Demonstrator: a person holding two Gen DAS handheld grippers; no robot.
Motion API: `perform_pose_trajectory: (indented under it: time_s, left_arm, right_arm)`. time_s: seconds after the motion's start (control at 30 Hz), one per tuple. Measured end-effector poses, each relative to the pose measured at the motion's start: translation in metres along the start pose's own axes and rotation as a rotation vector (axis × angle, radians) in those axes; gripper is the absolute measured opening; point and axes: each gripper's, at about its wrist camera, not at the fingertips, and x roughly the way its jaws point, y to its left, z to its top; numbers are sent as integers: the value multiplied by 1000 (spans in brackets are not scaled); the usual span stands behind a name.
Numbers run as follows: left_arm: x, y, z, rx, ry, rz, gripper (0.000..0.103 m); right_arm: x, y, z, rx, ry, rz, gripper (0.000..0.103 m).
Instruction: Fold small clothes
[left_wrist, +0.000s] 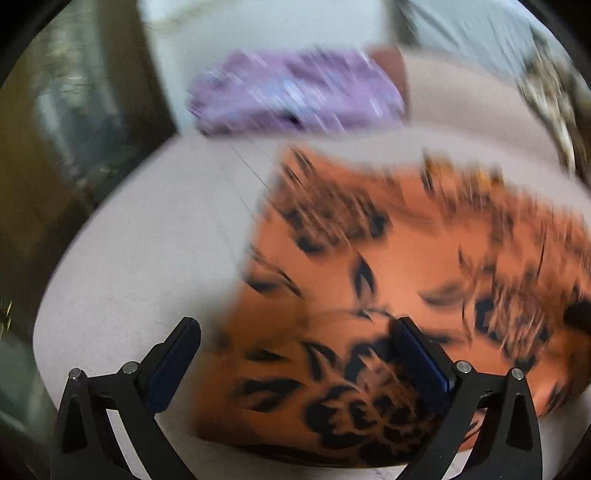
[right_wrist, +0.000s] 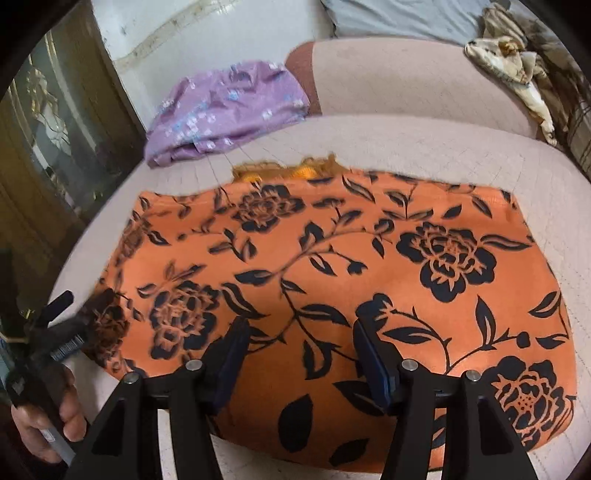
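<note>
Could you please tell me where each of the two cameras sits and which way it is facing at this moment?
Left wrist: on the left gripper, looking along its open fingers over the left end of the orange floral cloth; blurred.
Right wrist: on the right gripper, fingers open above the cloth's near middle; the left gripper and the person's hand show at lower left.
Shared: the orange cloth, the purple garment behind it, the pale cushion.
</note>
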Motion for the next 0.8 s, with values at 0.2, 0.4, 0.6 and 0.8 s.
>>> perform_pose_trajectory:
  time_s: [0.2,0.4,0.6,0.8]
  left_arm:
    - [-1,-1,-1,-19,-57,-3,103]
    - [-6,-2,-3,18,-128,10,103]
    - [-20,-9,-7,80,-153,58,103]
    - [-61,-17,-1,123,-224,56,103]
  right_arm:
    - [2,-1,-1,10,25,-28,62]
    - [-50,-51,-26,285,-75,-29,62]
    - [-42,-61,-45,218,17,-90,63]
    - [-68,-75,-65,310,-11,-23,63]
